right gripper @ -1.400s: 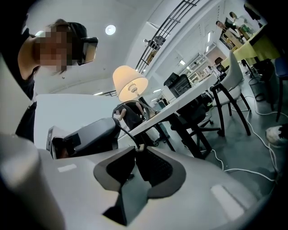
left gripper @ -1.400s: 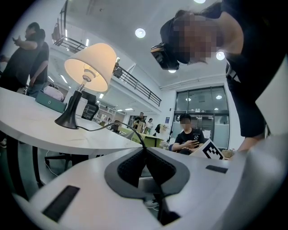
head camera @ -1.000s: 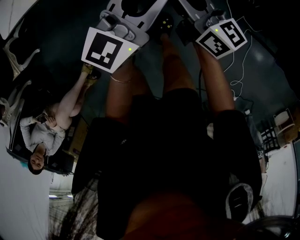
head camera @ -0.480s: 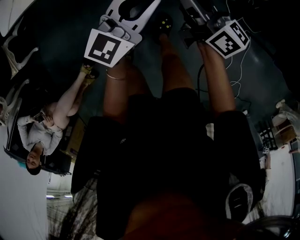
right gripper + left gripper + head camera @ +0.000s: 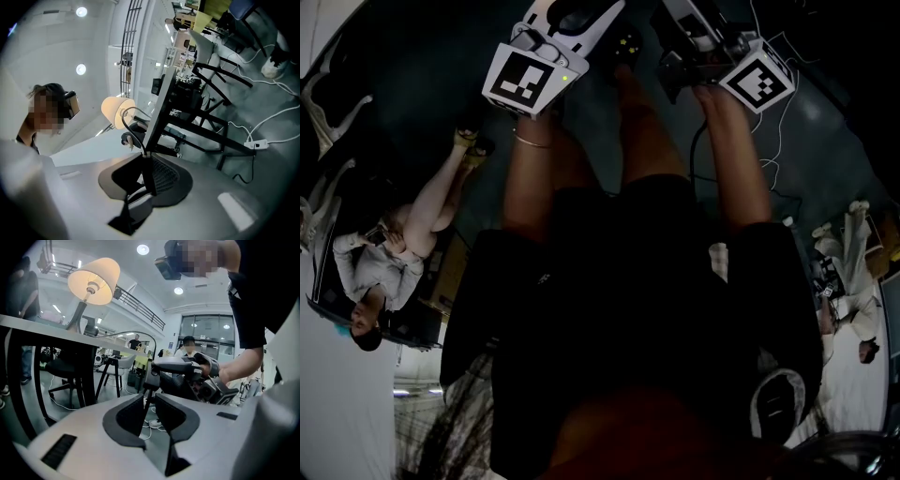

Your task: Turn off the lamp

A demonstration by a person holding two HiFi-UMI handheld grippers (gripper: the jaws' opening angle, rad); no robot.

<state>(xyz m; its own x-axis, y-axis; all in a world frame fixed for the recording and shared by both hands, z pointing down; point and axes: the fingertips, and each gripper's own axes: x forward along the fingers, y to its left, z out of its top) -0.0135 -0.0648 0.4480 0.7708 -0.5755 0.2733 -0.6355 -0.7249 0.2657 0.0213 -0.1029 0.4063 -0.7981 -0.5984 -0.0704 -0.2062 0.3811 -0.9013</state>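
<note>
Head view, dim throughout: left gripper (image 5: 567,21) and right gripper (image 5: 698,33), pale grey plastic, each with a black-and-white marker cube (image 5: 530,80), held out above the operator's bare knees. Their tips are cut off by the top edge. Dark grey floor (image 5: 825,122) with loose white cables (image 5: 773,141). A seated person (image 5: 384,267) is at the left and a second person (image 5: 853,319) at the right edge, both small and murky. Left gripper view: table lamp (image 5: 93,280), cream conical fabric shade on a slim grey stem, lit and glowing, stands upper left on the white table top (image 5: 37,326), which is seen from below its edge. The lamp's foot is hidden behind that edge. A thin black cord (image 5: 147,406) arcs from the table to the right gripper, which a hand (image 5: 229,373) holds, then drops. The left jaws are released with a narrow gap; the cord shows in that gap, but I cannot tell whether it lies within it or beyond. The room is a tall white hall with round ceiling lights (image 5: 143,249), a railed gallery (image 5: 140,310), a glazed front (image 5: 211,333) and black-legged chairs (image 5: 115,369). Right gripper view, rolled so that the table stands on edge: the lamp glows left of centre, and the cord loops from it into the right jaws, which are clenched on it. Any switch in the grip cannot be made out. A white power strip (image 5: 255,143) lies on the grey floor.
</note>
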